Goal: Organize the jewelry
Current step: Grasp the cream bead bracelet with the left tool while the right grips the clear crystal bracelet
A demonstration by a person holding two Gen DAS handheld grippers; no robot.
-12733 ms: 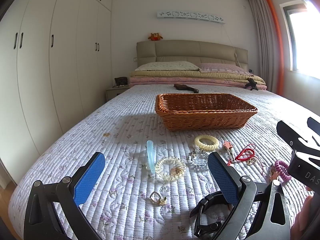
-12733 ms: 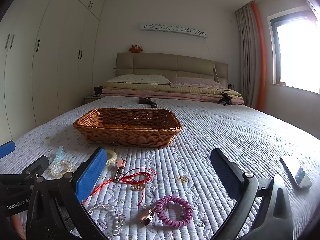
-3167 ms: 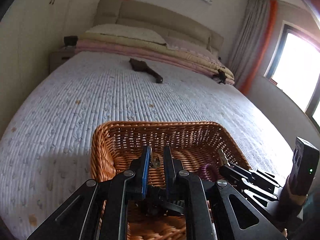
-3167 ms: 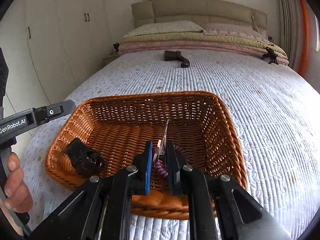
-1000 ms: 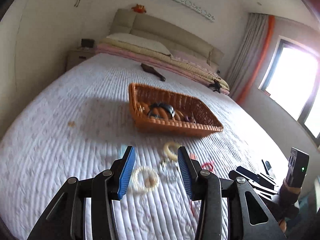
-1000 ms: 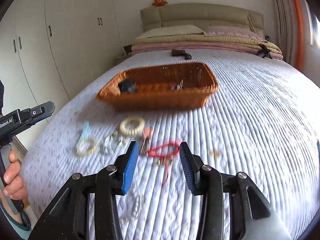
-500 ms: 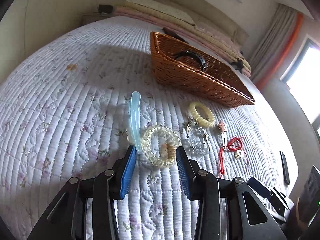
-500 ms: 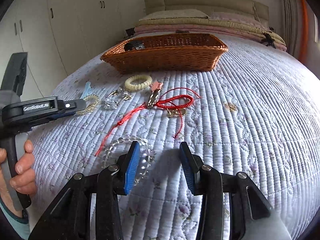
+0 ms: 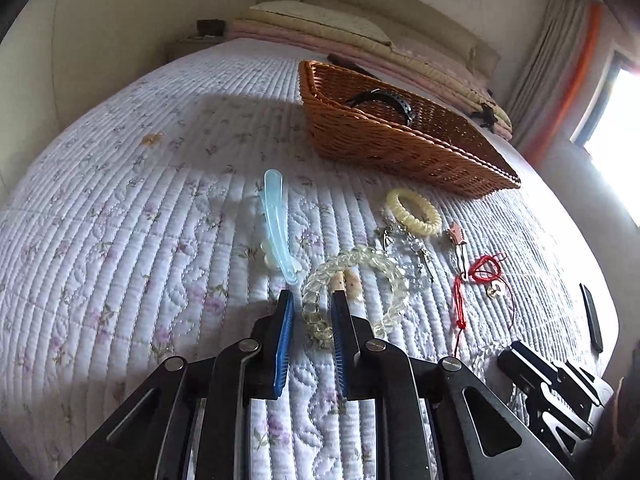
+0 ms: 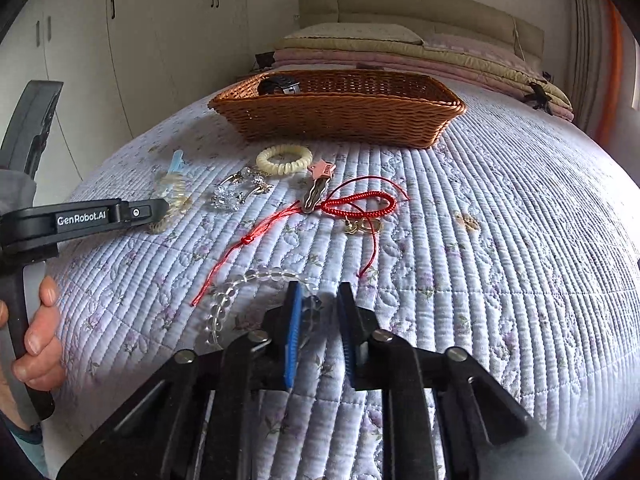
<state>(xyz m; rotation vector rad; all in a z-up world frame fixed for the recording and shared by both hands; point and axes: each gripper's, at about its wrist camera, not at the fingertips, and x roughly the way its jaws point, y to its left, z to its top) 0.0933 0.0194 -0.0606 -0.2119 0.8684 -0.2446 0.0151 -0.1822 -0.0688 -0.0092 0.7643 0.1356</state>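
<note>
Two hand-held grippers close on bracelets, basket lying ahead

The left hand-held gripper (image 9: 311, 302) has just been closing on the yellowish bead bracelet (image 9: 354, 290); the right hand-held gripper (image 10: 319, 294), likewise closing, nips the clear bead bracelet (image 10: 240, 296). The wicker basket (image 10: 340, 114) sits farther up the bed (image 10: 520, 220), straight ahead.

basket (image 10: 340, 120) behind jewelry on bed (image 10: 500, 240), maybe headband (image 9: 384, 98) inside

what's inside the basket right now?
A black hair clip lies inside the wicker basket, near its far left end; the right wrist view shows it too. The near wall hides most of the floor, so anything else in there cannot be seen.
</note>
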